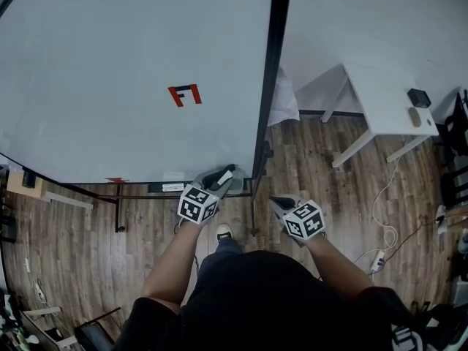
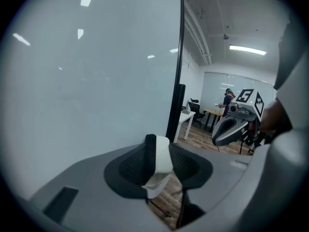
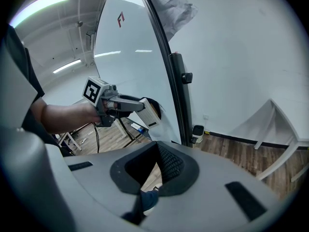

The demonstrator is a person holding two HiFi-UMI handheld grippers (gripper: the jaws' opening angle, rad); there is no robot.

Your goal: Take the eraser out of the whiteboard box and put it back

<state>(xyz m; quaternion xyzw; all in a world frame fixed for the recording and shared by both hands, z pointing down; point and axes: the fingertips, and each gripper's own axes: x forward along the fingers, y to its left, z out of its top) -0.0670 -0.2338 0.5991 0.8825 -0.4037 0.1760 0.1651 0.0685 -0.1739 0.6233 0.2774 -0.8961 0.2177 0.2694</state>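
A whiteboard [image 1: 131, 72] with a red F mark [image 1: 185, 94] fills the left of the head view. My left gripper [image 1: 228, 170] is at the board's lower right corner, shut on the eraser [image 1: 224, 175], a white block with a dark pad. In the left gripper view the eraser [image 2: 163, 153] stands upright between the jaws, close to the board face. The right gripper view shows the eraser [image 3: 150, 111] held just off the board, above the tray [image 3: 139, 127] with markers in it. My right gripper [image 1: 280, 204] hangs to the right, open, with nothing between its jaws [image 3: 153, 170].
The board's black frame post [image 1: 272, 72] runs down beside the left gripper. A white cloth [image 1: 281, 97] hangs behind it. A white table [image 1: 384, 101] stands at the right, with cables and a power strip [image 1: 378, 260] on the wood floor.
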